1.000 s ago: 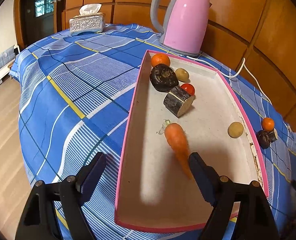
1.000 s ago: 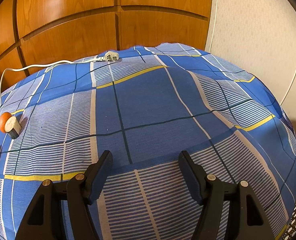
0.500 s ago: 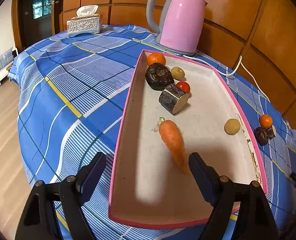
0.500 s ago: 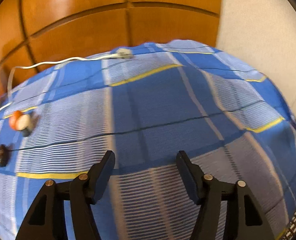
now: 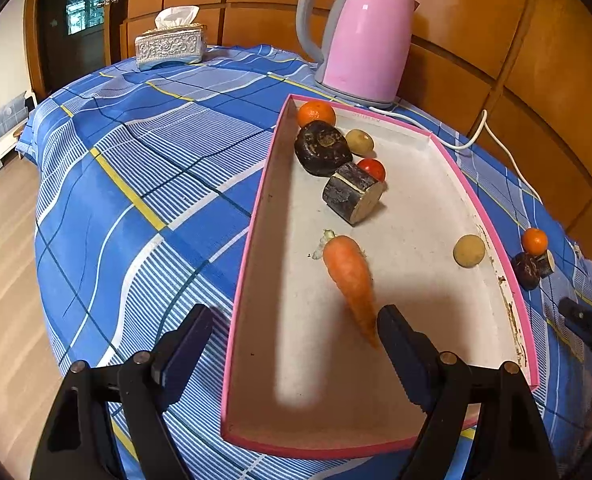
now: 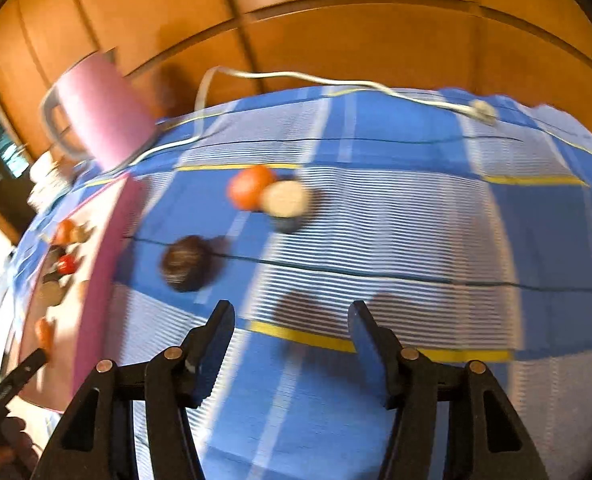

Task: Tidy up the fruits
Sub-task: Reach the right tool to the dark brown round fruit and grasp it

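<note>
Tongs in my left hand (image 5: 291,334) gape wide over the near end of the pink-rimmed tray (image 5: 251,240), holding nothing. Just ahead lies a carrot (image 5: 350,276), then a log slice (image 5: 354,198), tomato (image 5: 372,169) and orange (image 5: 316,113). My right tongs (image 6: 291,330) are also spread and empty above the blue checked cloth (image 6: 436,240); beyond them, blurred, sit a dark lump (image 6: 183,262) and a second orange (image 6: 249,192).
</note>
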The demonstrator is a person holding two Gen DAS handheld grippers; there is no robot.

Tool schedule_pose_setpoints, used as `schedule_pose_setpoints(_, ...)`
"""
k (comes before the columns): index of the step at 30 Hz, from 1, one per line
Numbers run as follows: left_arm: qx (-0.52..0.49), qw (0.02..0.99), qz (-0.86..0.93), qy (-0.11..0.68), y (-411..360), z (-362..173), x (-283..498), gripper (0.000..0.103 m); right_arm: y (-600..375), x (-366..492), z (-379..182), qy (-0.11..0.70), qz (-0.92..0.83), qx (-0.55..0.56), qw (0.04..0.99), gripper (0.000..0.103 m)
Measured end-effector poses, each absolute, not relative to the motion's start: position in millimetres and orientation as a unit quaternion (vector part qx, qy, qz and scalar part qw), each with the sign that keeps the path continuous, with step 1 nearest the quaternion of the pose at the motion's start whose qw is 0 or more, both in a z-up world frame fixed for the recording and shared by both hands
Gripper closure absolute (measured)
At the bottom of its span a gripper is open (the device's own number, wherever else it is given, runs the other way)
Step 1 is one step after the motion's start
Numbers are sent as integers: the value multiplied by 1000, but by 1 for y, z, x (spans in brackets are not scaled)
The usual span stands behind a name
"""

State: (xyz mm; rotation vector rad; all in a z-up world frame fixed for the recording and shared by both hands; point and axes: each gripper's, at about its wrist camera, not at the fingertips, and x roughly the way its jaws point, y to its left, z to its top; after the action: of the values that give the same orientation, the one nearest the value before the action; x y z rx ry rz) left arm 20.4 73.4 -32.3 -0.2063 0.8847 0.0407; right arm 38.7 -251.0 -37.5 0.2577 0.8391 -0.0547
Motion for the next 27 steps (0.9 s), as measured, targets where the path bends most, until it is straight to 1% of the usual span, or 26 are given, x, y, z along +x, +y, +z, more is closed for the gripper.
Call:
schedule_pose_setpoints(9, -99, 899, 21, 427, 74, -33, 20, 15, -207, 66, -36, 418, 22, 83, 904, 41)
schedule_pose_setpoints(17, -102, 899, 22, 425, 76, -33, 20, 15, -189, 103, -49, 433, 27, 44, 900, 42)
schedule_pose_setpoints(19, -102, 899, 22, 425, 76, -33, 20, 15, -186, 106, -51, 427, 17, 26, 904, 58)
schedule_pose_setpoints(20, -102, 899, 22, 425, 76, -33, 20, 15, -185, 106, -51, 425, 15, 20, 905, 60)
schedule_pose_setpoints(27, -104, 898, 22, 427, 77, -33, 21, 15, -198, 87, -47, 411, -32, -9, 911, 60)
